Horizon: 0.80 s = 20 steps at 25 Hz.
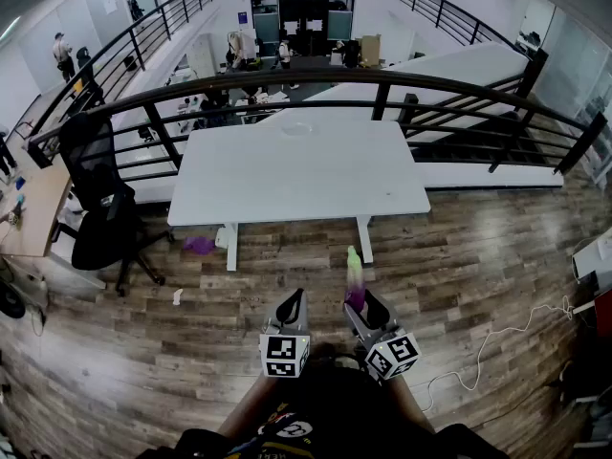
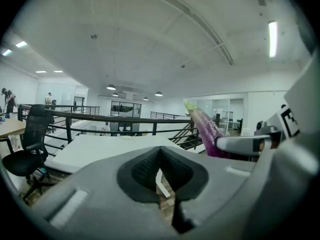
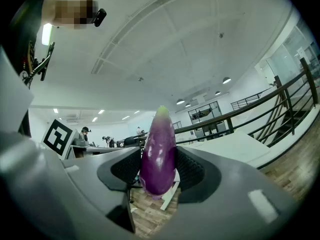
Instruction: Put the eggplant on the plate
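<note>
An open-plan office, seen from an upper gallery — a black railing runs across the far side, and beyond it a lower floor holds rows of desks with people at them. On the gallery's wood-plank floor stands a white bench, with a black swivel chair to its left and a wooden desk further left. Glass-walled rooms at the right and strip lights in the white ceiling — plain office fittings.
</note>
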Tool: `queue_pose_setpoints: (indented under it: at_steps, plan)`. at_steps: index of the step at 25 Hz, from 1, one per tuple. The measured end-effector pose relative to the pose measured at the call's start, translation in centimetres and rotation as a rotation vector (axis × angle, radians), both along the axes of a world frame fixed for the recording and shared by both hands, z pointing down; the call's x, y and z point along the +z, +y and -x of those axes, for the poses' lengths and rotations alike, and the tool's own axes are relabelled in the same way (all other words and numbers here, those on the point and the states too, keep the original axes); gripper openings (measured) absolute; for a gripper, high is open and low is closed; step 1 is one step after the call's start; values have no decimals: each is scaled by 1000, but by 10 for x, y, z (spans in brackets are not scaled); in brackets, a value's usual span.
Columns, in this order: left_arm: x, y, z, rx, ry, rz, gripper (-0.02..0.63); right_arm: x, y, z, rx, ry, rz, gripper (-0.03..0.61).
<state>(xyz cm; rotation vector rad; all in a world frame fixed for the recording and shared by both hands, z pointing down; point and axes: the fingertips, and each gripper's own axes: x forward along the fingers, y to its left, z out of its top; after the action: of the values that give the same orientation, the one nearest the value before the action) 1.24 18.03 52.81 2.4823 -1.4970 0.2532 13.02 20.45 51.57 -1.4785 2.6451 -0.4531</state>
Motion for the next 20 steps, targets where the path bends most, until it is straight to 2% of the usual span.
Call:
queue_pose_setpoints:
  at_steps: [10,20]
  plan:
    - [1,-9,-3,-11,-1,-3,5,3,-11,-4,-10,11,0,224]
    - [5,-35,-8,-41,-8,-4,6,9,-39,-7,-61,-40,29,225]
